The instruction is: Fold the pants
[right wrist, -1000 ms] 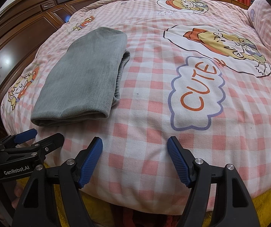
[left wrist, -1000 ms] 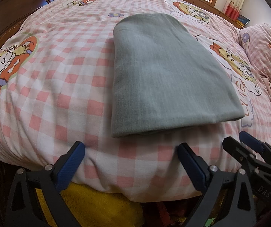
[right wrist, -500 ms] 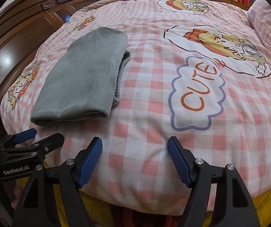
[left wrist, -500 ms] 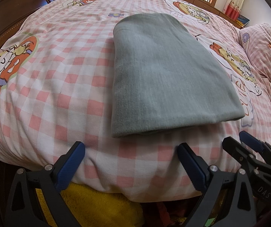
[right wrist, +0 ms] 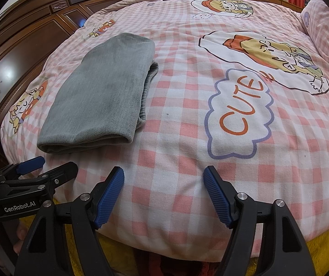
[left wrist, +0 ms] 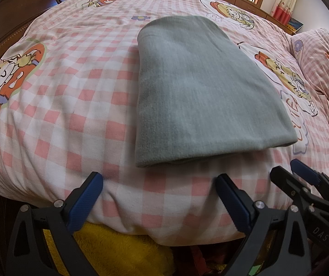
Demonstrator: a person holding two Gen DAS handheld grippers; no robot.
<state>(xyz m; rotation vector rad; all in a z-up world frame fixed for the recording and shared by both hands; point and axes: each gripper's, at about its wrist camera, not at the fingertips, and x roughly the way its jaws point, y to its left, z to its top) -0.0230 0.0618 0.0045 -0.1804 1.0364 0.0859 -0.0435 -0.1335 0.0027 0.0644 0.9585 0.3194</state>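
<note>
1. Dark brown wooden headboard far left, shiny, with carved panels.
2. Soft bedspread over the whole bed, pink and white squares, with cartoon pictures printed on it.
3. Left gripper low at the near edge of the bed, black frame with bumpy blue pads, spread wide, holding nothing.
4. Fuzzy yellow blanket poking out under the bedspread, just below that gripper.
5. Grey pants folded into a flat, thick, long bundle, lying on the bedspread just past the left gripper and not touching it. Fabric soft and a bit fluffy. Rounded fold at the near end, stretchy waistband peeking out along the right side.
6. Right gripper beside the left one at the same bed edge, also spread wide and empty, with ridged blue pads.
7. White cloud shape with orange letters "CUTE" on the bedspread, right of the pants.
8. Puffy pillow far right, same pink squares.
</note>
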